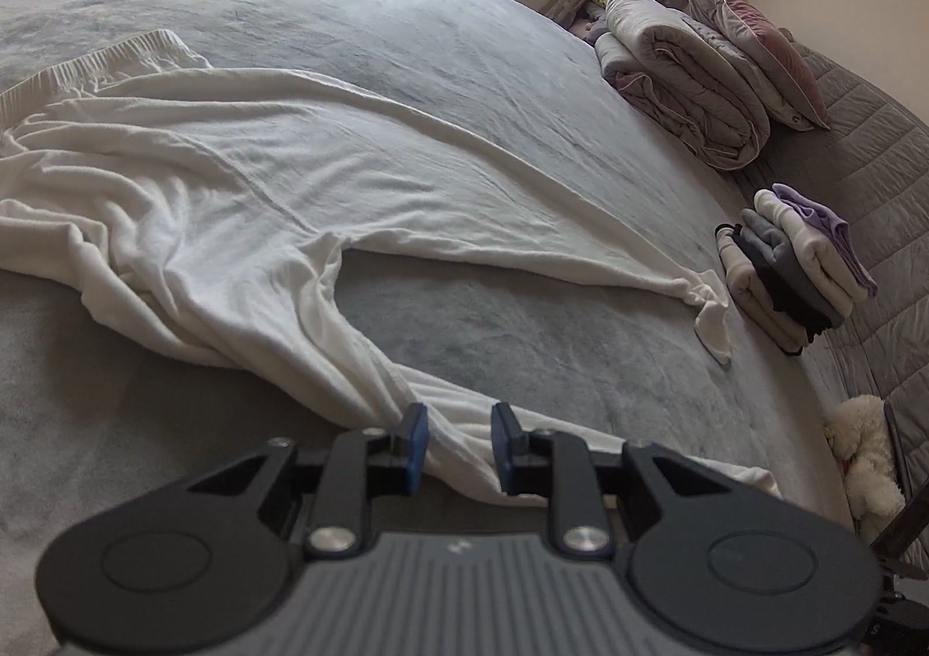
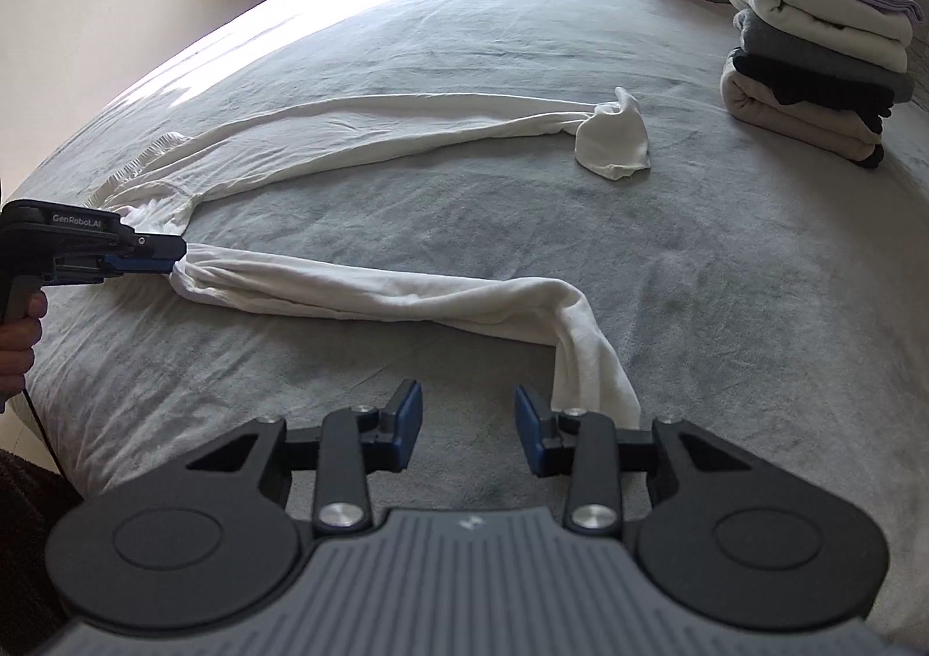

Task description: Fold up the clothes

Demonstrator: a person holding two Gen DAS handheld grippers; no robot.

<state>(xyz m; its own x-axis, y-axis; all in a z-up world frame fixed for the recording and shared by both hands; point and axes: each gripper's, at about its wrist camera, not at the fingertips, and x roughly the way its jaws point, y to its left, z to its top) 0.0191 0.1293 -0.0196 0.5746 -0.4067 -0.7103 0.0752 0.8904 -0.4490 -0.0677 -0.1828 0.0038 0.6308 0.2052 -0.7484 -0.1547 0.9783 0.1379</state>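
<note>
White trousers [image 2: 371, 296] lie spread on the grey bed [image 2: 726, 278], waistband far left, both legs running rightward; the near leg is bunched into a rope and bends toward the right gripper [image 2: 467, 424], its cuff just right of those parted, empty fingers. The left gripper [image 2: 174, 252] pinches that same leg near the crotch. A folded stack [image 2: 813, 64] sits far right.

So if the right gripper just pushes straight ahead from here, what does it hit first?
Probably bare grey bedspread: the open right gripper has nothing between its fingers. Beyond that lies the near leg of the white pants, crossing its line. The bent cuff end sits just right of it; depth is uncertain.
</note>
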